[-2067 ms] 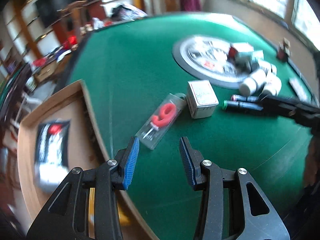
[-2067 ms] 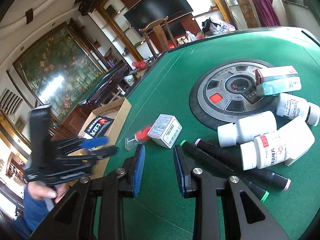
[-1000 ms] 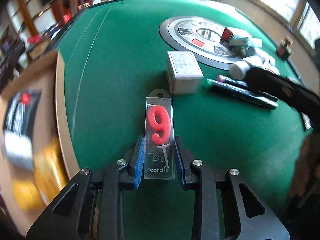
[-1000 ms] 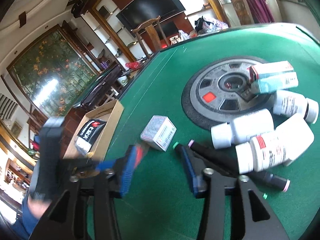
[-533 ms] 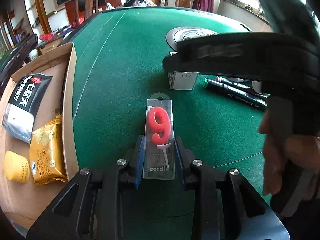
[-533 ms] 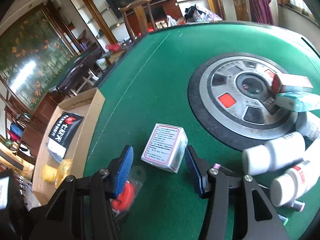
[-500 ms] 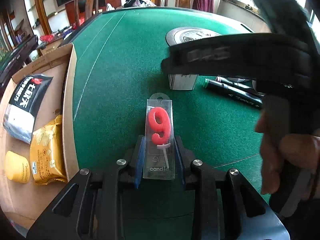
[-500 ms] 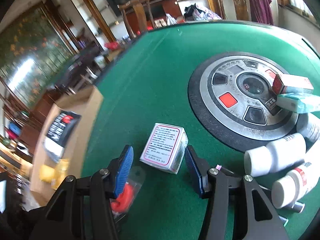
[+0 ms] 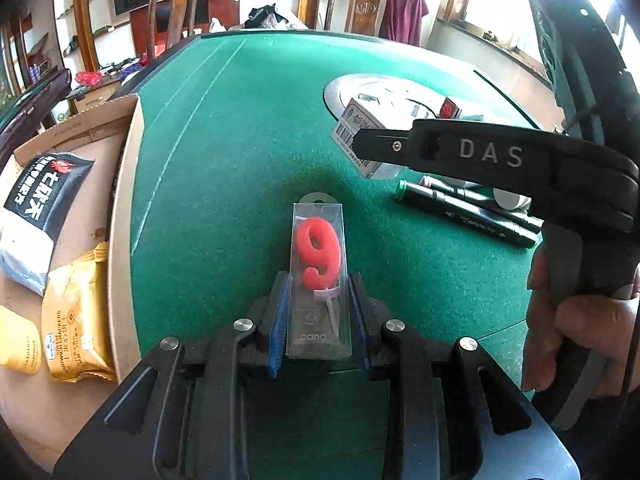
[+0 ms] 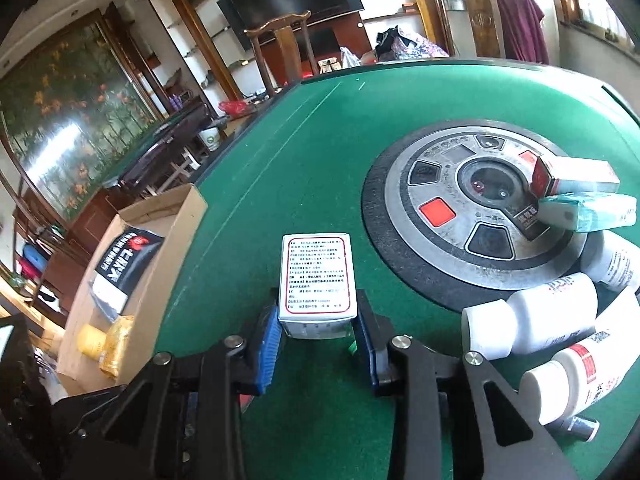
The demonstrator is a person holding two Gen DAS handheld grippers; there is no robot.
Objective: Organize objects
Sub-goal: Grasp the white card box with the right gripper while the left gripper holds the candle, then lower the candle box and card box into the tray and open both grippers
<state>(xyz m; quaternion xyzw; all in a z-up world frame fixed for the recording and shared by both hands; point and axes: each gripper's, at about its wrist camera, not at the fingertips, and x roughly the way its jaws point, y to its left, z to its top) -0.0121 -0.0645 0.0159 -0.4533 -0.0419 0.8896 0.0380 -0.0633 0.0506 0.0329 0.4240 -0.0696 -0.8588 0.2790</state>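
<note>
Left claw (image 9: 319, 330) pinches the clear plastic pack holding a red numeral-nine candle (image 9: 319, 280) above the green felt surface (image 9: 240, 140). Right claw (image 10: 318, 338), jaws just closing, grips the small white printed carton (image 10: 318, 280).

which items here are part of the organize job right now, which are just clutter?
In play:
- number 9 candle pack, clamped in left gripper
- small white box, right gripper jaws just closed on its sides
- cardboard box at table edge, already holding snack packs

Lying about:
- markers
- white bottles
- two cartons on the round centre panel
</note>
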